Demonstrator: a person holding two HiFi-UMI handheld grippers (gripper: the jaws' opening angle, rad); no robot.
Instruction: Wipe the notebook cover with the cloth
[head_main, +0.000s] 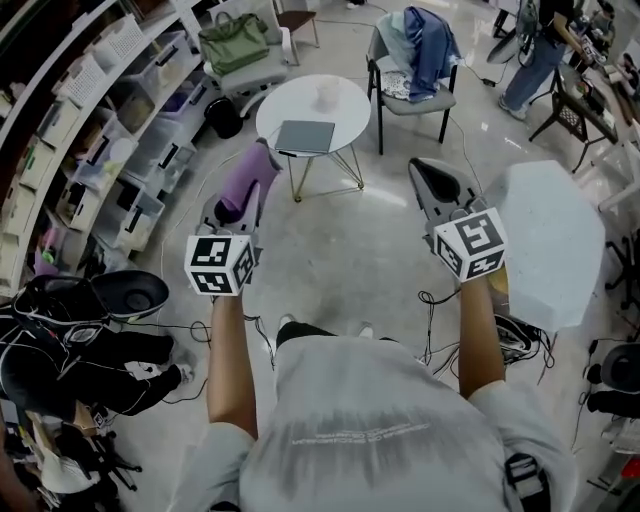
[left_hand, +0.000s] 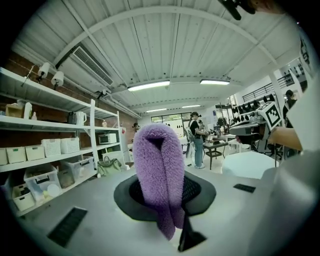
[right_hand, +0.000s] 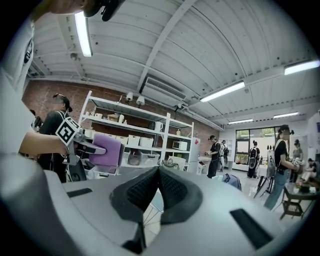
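one long run of shelving (head_main: 95, 130) fills the left side, loaded with white and clear bins. there are two worktops: a round white worktop (head_main: 345, 105) on thin metal legs at the far middle, and a larger pale, angular worktop (head_main: 555, 235) at the right. one chair (head_main: 415, 75) draped with blue clothing stands just right of the round one, on a pale glossy floor (head_main: 350, 260).

there is one notebook (head_main: 305, 136): grey, closed, flat, with a plain cover, lying on the near left part of the round worktop, its near edge at the rim.

there is one cloth (head_main: 243, 188): purple and fluffy, folded over into a thick upright loop with its ends hanging down.

there are two tools, both held up in the air near the person, well apart from each other. the left tool (head_main: 250, 185) pinches the cloth between its dark pads, the loop standing out past the tips. cloth and left tool hang to the near left of the notebook, apart from it and off the worktop. the right tool (head_main: 432, 178) has its pads pressed together with nothing between them; it sits to the near right of the notebook, also apart from it.
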